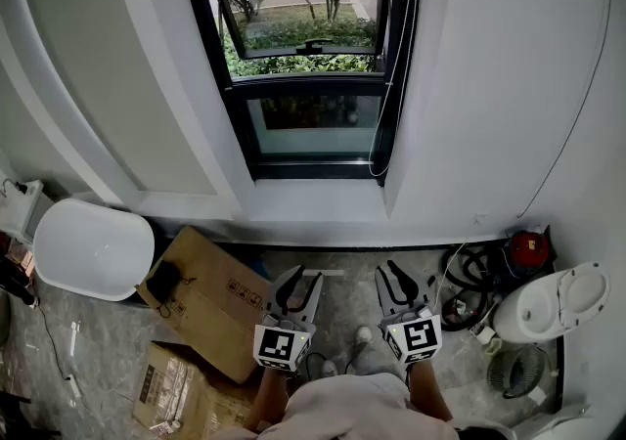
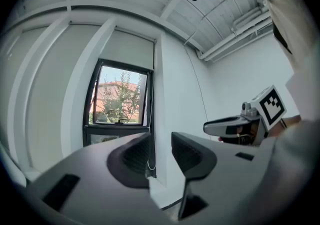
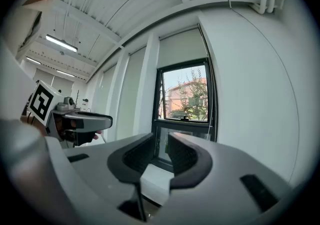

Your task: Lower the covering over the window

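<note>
Cardboard first: a flat brown box [image 1: 210, 296] lies closed on the stone floor [image 1: 342, 311] below the window [image 1: 303, 57], with a small black object [image 1: 162, 280] resting on top of it. A second box [image 1: 176, 389] just beside it is cut off by the lower edge of my head view, so I cannot see what either one holds. Left of them sits a smooth white oval tub [image 1: 93, 247]; I cannot tell whether I am looking into its hollow or at its underside. On the right, a coil of black hose [image 1: 468, 282] lies next to a red round thing [image 1: 528, 250], a white rounded appliance [image 1: 548, 306] and a round wire grille [image 1: 516, 370], each partly hidden by its neighbours.

The roller blind [image 2: 131, 46] sits high up. It is a pale matt sheet covering only the top of the black-framed opening, with the glass bare beneath it. My head view cuts it off entirely. Its thin cord [image 1: 391, 76] hangs in a loop down the right side of the frame, against the white wall [image 1: 489, 86].

My left gripper [image 1: 300, 282] is low and well apart from the cord, its grey fingers spread wide with only air between them. My right gripper [image 1: 396, 277] sits just beside it, fingers parted by a narrower gap and gripping nothing. Dark ribbed pads [image 3: 136, 155] line the inner faces.
</note>
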Tool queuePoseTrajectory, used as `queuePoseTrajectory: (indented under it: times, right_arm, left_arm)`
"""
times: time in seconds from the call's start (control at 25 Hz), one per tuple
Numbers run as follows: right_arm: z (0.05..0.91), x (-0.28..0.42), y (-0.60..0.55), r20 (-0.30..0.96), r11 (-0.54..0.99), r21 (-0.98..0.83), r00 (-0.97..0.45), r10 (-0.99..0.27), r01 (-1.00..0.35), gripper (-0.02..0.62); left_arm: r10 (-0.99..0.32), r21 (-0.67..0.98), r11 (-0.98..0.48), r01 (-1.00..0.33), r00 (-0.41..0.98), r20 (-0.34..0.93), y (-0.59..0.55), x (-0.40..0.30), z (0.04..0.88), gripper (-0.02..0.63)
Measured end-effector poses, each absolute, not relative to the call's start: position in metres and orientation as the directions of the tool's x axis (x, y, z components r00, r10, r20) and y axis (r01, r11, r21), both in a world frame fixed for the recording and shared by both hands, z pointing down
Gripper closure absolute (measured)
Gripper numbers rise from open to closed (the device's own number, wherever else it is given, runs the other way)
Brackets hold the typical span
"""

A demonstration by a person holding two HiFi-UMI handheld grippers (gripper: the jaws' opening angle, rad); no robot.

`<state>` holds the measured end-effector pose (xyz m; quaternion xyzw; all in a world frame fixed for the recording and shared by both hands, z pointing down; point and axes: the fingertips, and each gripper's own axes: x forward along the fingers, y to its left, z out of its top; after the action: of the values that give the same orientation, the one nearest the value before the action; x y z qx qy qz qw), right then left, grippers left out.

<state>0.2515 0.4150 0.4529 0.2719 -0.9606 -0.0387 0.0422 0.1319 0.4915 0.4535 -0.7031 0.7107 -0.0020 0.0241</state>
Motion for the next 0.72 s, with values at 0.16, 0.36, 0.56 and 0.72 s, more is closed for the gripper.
queuePoseTrajectory:
  times: [0.16,0.36,0.56,0.72]
  right_arm:
    - [0.454,0.242,0.413,0.058,0.846,0.092,-0.846,-0.531,-0.525,0.523]
    - [0.456,0.235,0.402,0.055,0.833,0.094,-0.833,-0.551,-0.545,0.513]
    - [0.457,0.223,0.375,0.057,0.837,0.091,-0.836,-0.546,-0.54,0.508]
    - [0.462,0.211,0.349,0.071,0.842,0.092,-0.84,-0.537,-0.531,0.508]
  left_arm:
    - [-0.999,-0.036,0.0,-0.999,0.002,-0.038,0.487,0.128,0.45,0.472]
    - [-0.999,-0.033,-0.016,-0.999,0.017,-0.043,0.475,0.125,0.454,0.476]
    - [-0.998,-0.038,-0.017,-0.999,0.019,-0.056,0.448,0.119,0.45,0.48]
    - [-0.999,-0.035,-0.014,-0.999,0.015,-0.039,0.423,0.111,0.456,0.483]
